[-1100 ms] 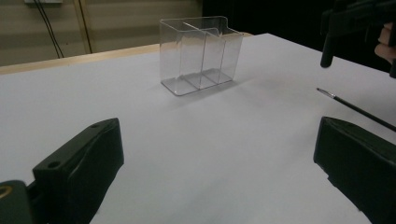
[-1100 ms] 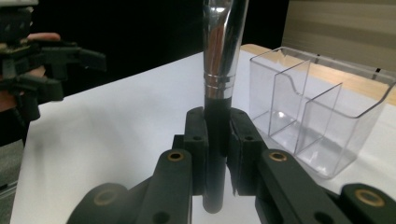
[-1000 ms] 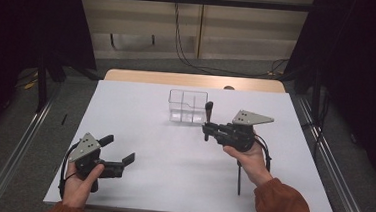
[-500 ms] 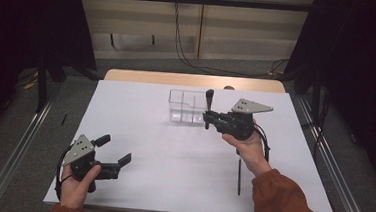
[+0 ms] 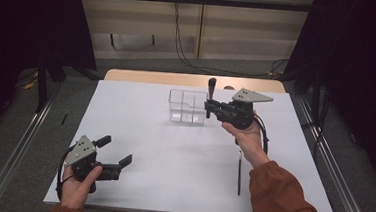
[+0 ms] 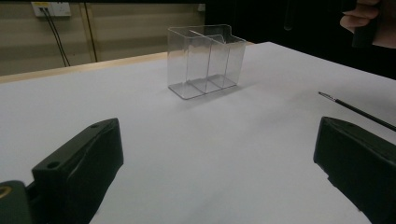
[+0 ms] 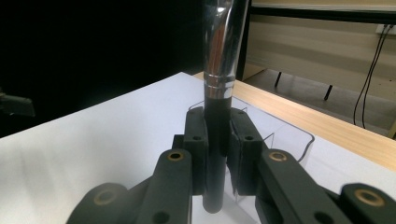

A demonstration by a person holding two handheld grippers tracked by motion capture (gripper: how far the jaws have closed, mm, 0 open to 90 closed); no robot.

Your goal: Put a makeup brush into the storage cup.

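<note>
My right gripper (image 5: 209, 108) is shut on the black handle of a makeup brush (image 5: 210, 89) with a silver ferrule, held upright just right of a clear compartmented box (image 5: 187, 107) at the table's far middle. In the right gripper view the pads clamp the brush (image 7: 219, 56) low on its handle, with the clear box (image 7: 290, 135) behind my right gripper (image 7: 218, 128). My left gripper (image 5: 115, 150) rests at the near left, open with nothing between its jaws. The left gripper view shows my left gripper (image 6: 219, 172) facing the clear box (image 6: 205, 60) across bare white surface.
A thin black stick (image 5: 239, 172) lies on the white table cover (image 5: 173, 150) beside my right forearm, and the left gripper view has the stick (image 6: 359, 111) at its right. A wooden table edge (image 5: 153, 77) runs along the back. Metal rails flank both sides.
My right gripper has carried the brush farther back and slightly up, closer to the clear box. The left gripper has stayed where it was.
</note>
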